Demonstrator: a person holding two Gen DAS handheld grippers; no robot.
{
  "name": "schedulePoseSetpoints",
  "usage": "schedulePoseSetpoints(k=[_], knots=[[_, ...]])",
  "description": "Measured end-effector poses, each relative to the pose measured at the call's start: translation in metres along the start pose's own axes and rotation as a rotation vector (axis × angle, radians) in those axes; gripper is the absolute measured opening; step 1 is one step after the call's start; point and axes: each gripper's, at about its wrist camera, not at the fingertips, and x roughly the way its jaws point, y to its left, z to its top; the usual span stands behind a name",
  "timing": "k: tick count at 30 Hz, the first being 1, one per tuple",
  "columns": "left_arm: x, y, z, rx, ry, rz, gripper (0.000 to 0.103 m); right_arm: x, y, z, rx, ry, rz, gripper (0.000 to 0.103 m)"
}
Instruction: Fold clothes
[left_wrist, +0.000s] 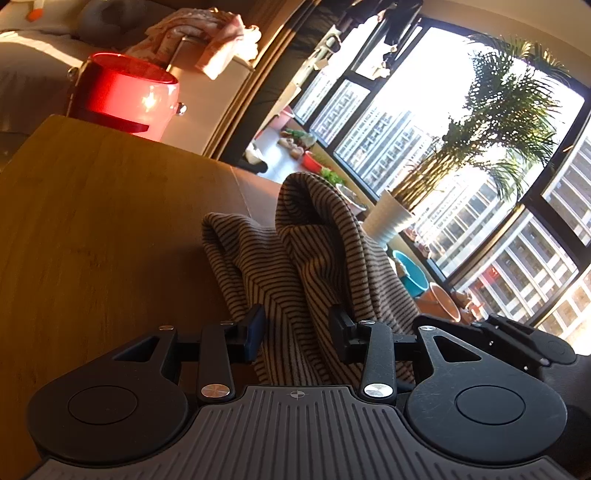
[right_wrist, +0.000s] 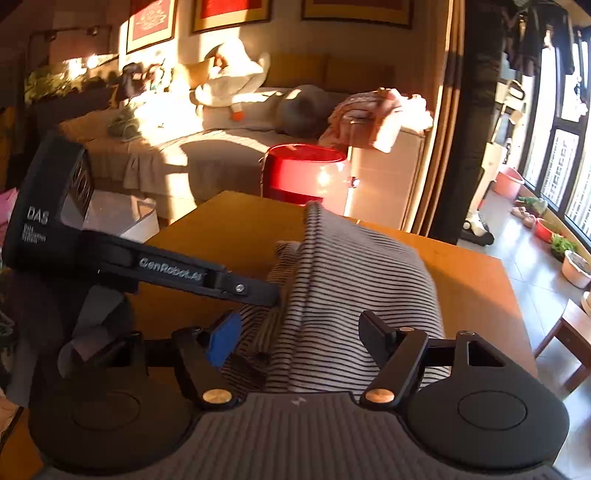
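A brown-and-black striped garment (left_wrist: 310, 258) lies bunched on the wooden table (left_wrist: 92, 229), with a fold rising into a peak. My left gripper (left_wrist: 297, 334) has its jaws apart, one on each side of the cloth's near edge, not pinching it. In the right wrist view the same striped garment (right_wrist: 351, 280) drapes in a raised ridge over the table (right_wrist: 472, 280). My right gripper (right_wrist: 299, 341) is open wide with the cloth lying between its fingers. The left gripper's body (right_wrist: 122, 258) reaches in from the left and touches the cloth.
A red bucket (left_wrist: 125, 99) stands beyond the table's far edge, before a sofa with pink clothes (left_wrist: 207, 40). A potted palm (left_wrist: 480, 147), a blue basin (left_wrist: 412, 275) and pots stand by the window. A plush goose (right_wrist: 236, 81) lies on the sofa. A wooden stool (right_wrist: 569, 332) stands at right.
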Motion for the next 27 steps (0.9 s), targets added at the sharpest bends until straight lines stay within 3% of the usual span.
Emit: schedulePoseSetpoints(k=[4,6,8,10,12,13,17,20,22,27], knots=[[0.002,0.002,0.000,-0.001,0.010,0.009,0.040,0.020,0.011,-0.010,-0.069,0.017,-0.097,0.073],[0.003,0.003,0.000,-0.001,0.014,0.013,0.040,0.019,0.004,-0.011,-0.028,0.006,-0.109,0.073],[0.003,0.002,0.000,0.002,0.020,0.013,0.038,0.020,0.001,-0.014,-0.030,0.001,-0.130,0.063],[0.004,0.002,-0.001,0.006,0.026,0.011,0.036,0.016,-0.003,-0.015,-0.028,-0.010,-0.133,0.036],[0.007,0.001,-0.002,0.010,0.036,0.002,0.032,0.008,-0.010,-0.012,0.000,-0.032,-0.131,0.023],[0.008,0.001,-0.003,0.010,0.041,-0.005,0.031,0.002,-0.016,-0.008,0.025,-0.050,-0.132,0.022],[0.016,0.002,-0.005,-0.004,0.068,-0.036,0.031,-0.032,-0.044,0.021,0.146,-0.164,-0.081,0.018],[0.024,0.006,-0.007,-0.033,0.093,-0.065,0.031,-0.051,-0.051,0.043,0.208,-0.226,0.030,0.015],[0.029,0.010,-0.008,-0.054,0.107,-0.083,0.031,-0.045,-0.043,0.046,0.197,-0.207,0.079,0.015],[0.022,0.024,-0.005,-0.096,0.112,-0.098,0.026,0.011,-0.023,0.016,0.192,-0.030,0.138,0.014]])
